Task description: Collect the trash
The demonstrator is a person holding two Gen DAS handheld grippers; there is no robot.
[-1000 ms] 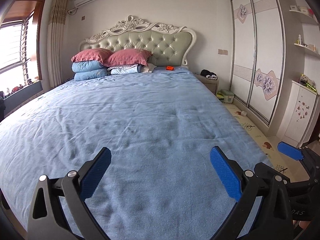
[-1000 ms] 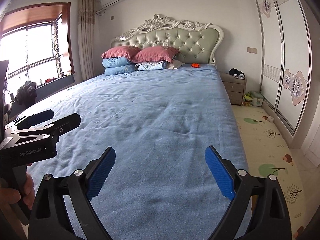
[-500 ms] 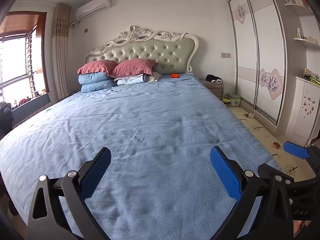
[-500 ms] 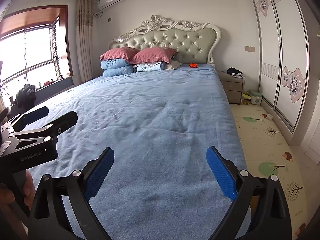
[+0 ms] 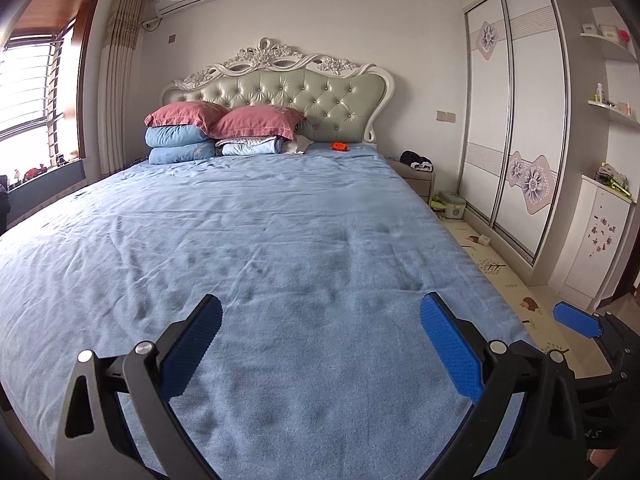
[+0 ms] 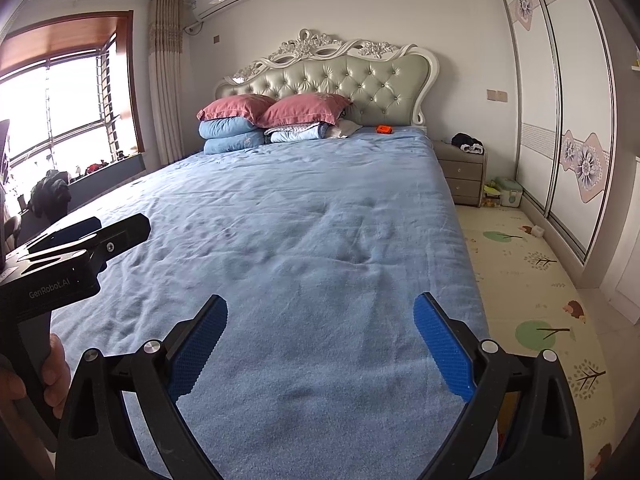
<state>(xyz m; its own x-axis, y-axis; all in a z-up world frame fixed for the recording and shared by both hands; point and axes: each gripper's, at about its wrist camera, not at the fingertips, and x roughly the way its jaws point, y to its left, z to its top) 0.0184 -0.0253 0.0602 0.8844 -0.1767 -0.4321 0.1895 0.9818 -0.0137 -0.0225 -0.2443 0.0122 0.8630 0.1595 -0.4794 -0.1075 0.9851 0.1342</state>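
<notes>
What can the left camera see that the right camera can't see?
Only the left wrist view shows the wall shelves and the white cabinet beyond the wardrobe. Only the right wrist view shows a hand holding the left gripper's handle and the dark bundle by the window. Both show the bed, the pink pillows, the small orange object and open grippers.

left wrist: foot of bed (image 5: 280,240), facing headboard (image 5: 280,92) | right wrist: same, further right

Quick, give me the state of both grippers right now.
Left gripper: open, holding nothing, above the bed.
Right gripper: open, holding nothing.
</notes>
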